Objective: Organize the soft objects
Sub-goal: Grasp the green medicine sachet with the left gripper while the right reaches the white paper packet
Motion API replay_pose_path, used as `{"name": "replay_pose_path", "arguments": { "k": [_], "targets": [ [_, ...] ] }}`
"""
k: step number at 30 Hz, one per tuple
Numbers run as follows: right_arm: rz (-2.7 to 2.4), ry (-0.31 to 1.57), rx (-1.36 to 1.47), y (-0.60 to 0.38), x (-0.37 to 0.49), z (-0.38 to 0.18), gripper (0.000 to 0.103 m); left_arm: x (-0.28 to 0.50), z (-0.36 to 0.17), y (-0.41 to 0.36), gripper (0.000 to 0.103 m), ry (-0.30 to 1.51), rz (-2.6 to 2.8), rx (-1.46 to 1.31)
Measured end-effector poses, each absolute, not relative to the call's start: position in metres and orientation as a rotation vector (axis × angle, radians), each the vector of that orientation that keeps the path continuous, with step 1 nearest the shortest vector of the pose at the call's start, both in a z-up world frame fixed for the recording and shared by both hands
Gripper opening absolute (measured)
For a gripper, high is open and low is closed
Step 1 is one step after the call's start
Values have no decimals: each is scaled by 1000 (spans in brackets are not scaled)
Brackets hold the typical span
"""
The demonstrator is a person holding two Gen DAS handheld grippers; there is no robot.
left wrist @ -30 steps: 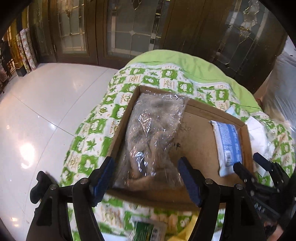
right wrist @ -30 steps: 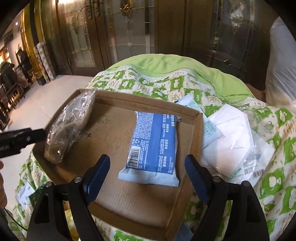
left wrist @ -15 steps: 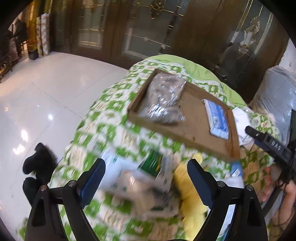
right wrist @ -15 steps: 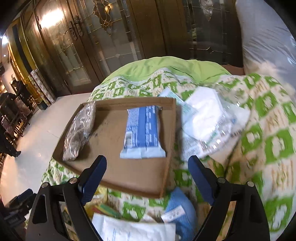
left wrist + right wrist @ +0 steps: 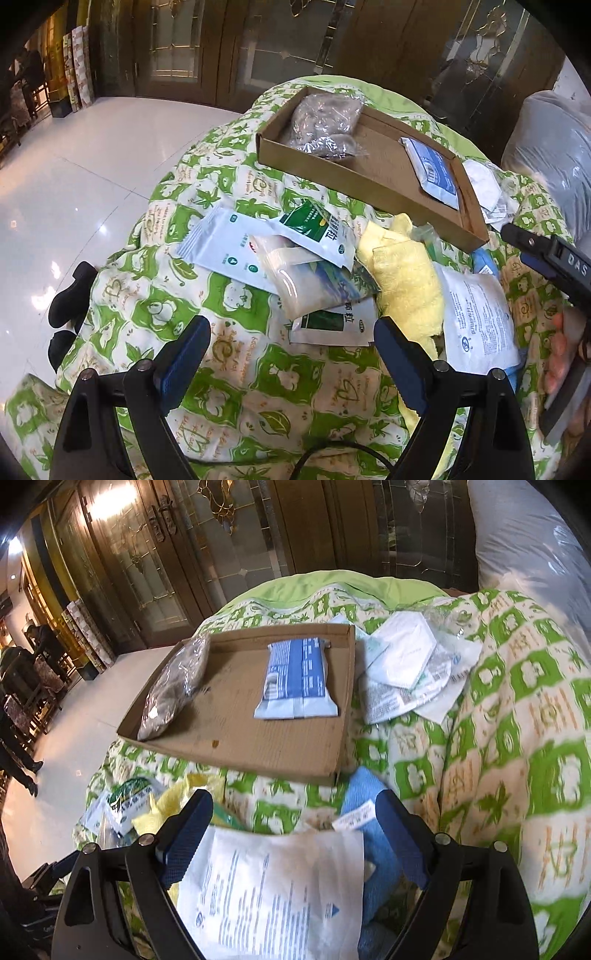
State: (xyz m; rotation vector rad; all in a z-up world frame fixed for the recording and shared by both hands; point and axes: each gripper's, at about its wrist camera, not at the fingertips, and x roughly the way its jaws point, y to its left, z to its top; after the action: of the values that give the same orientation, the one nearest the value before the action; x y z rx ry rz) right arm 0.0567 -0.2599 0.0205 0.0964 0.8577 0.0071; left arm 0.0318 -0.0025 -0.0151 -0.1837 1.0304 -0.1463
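A shallow cardboard tray [image 5: 332, 175] [image 5: 295, 753] lies on a green-patterned quilt. It holds a clear bag of brownish stuff [image 5: 325, 125] [image 5: 173, 690] and a blue-white packet [image 5: 432, 173] [image 5: 295, 679]. My left gripper [image 5: 291, 350] is open and empty above a pile of white-green sachets [image 5: 314, 229], a clear pouch [image 5: 310, 277] and a yellow cloth [image 5: 406, 280]. My right gripper [image 5: 293, 827] is open and empty over a white printed packet [image 5: 273, 893] [image 5: 476, 317] and a blue cloth [image 5: 362, 786].
White mask packets [image 5: 406, 664] lie right of the tray. A large plastic-wrapped grey bundle [image 5: 524, 546] stands at the far right. Glossy white floor [image 5: 74, 177] drops away on the left, with dark wooden doors [image 5: 295, 44] behind.
Both grippers have pulled back from the tray toward the near pile of packets. Both stayed open and empty.
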Motion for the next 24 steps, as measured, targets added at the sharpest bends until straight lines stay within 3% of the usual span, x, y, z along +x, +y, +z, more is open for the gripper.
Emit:
{"name": "replay_pose_path", "arguments": {
  "k": [20, 24],
  "targets": [
    [32, 871, 95, -247, 5, 16, 89, 20, -17, 6, 92, 1029, -118, -225],
    [50, 868, 92, -243, -3, 17, 94, 17, -16, 7, 92, 1027, -115, -225]
  ]
}}
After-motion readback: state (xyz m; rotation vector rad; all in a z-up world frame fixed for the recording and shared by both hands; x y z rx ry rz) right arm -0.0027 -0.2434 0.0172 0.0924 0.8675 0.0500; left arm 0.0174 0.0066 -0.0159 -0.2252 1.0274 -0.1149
